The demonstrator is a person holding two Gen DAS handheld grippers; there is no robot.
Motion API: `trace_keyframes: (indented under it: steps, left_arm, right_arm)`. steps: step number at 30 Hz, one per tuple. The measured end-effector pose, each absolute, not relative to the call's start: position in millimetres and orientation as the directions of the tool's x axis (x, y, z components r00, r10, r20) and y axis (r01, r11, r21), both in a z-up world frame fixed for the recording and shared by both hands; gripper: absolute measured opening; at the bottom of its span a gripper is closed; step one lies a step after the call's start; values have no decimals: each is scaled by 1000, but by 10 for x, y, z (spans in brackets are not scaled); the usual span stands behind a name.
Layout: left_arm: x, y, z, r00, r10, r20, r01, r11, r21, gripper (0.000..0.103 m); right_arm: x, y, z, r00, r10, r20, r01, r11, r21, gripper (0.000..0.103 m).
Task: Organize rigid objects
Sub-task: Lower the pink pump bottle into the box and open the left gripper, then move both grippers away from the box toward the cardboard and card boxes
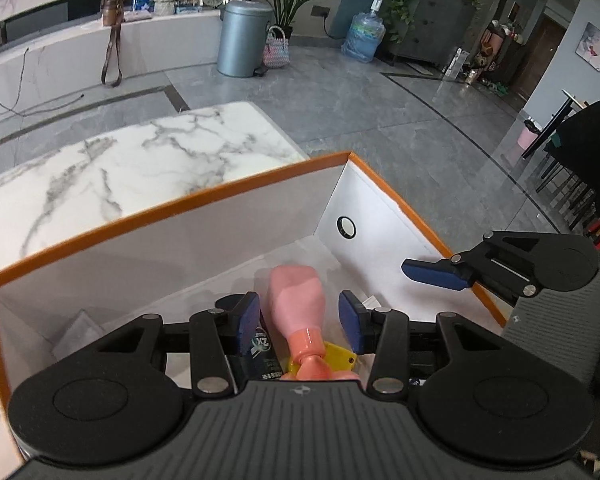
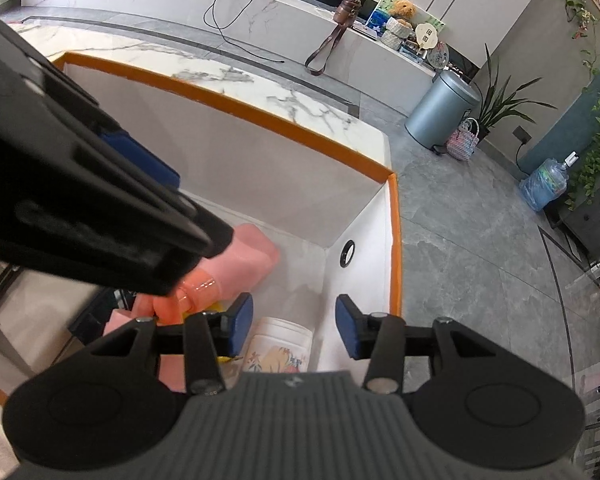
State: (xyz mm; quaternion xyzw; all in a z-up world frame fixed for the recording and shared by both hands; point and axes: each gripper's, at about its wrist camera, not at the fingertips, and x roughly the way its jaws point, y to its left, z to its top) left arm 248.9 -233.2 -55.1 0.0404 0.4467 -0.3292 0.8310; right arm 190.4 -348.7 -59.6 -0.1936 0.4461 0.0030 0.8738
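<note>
Left gripper (image 1: 298, 322) hung over the orange-rimmed box (image 1: 172, 205), jaws apart, pads clear on both sides of the pink bottle (image 1: 298, 300); nothing gripped. Bottle lay on its side on the box floor, neck toward the camera, beside a dark can (image 1: 260, 354) and over a yellow piece (image 1: 340, 356). Right gripper (image 2: 294, 326) also stood open over the same box, near the wall with the round finger hole (image 2: 347, 253); a white printed jar (image 2: 278, 350) sat beneath and between its pads, untouched. Judged well along: several rigid items already inside the box. Marble table (image 1: 112, 164) beyond the box showed bare; whether more items waited elsewhere could not be told.
</note>
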Motion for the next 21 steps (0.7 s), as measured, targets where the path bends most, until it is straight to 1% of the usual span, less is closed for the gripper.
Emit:
trace_keyframes:
  steps: [12,18,21]
  left_arm:
    - [2210,-1855,-183,495,-488,-719,582,801,-144,51]
    - [2052,-1535,-7,581,-441,-685,529,843,-94,51]
    - [1966,-1380,67,616,-410,-673,497,865,-72,51]
  right_arm:
    - [1792,-3205,-357,642,-133,-755,-176,933,-314,47]
    - [1697,-2974,-226,677,-96,-730,-163,947,-275,47]
    - [1625,-2840,-159,696,-65,-715,-158,958,-241,49]
